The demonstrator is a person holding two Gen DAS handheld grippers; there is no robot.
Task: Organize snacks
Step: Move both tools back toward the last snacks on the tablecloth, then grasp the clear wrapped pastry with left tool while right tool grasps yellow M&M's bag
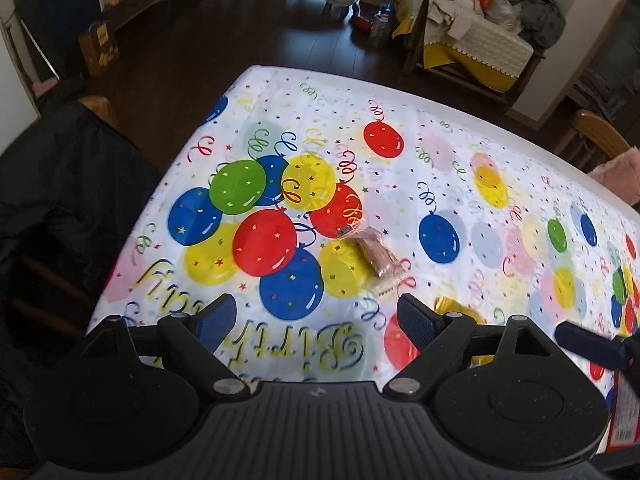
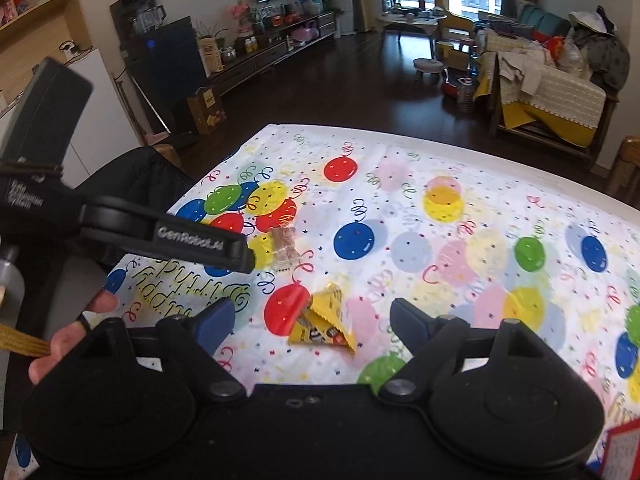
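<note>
A small clear-wrapped brown snack [image 1: 370, 254] lies on the balloon-print tablecloth [image 1: 460, 152], a little ahead of my left gripper [image 1: 316, 320], which is open and empty. The same snack shows in the right wrist view [image 2: 285, 246]. A yellow snack packet [image 2: 325, 320] lies flat on the tablecloth [image 2: 460, 240], between and just ahead of the open fingers of my right gripper [image 2: 312, 322]. The left gripper's body [image 2: 168, 236] crosses the left of the right wrist view. A gold edge of the yellow packet [image 1: 450, 305] peeks out behind the left gripper's right finger.
A dark jacket on a chair [image 1: 68, 200] stands at the table's left edge. A wooden chair [image 1: 600, 140] stands at the right. A red-edged box corner [image 2: 620, 448] sits at the near right. The right gripper's finger [image 1: 588, 344] enters the left view.
</note>
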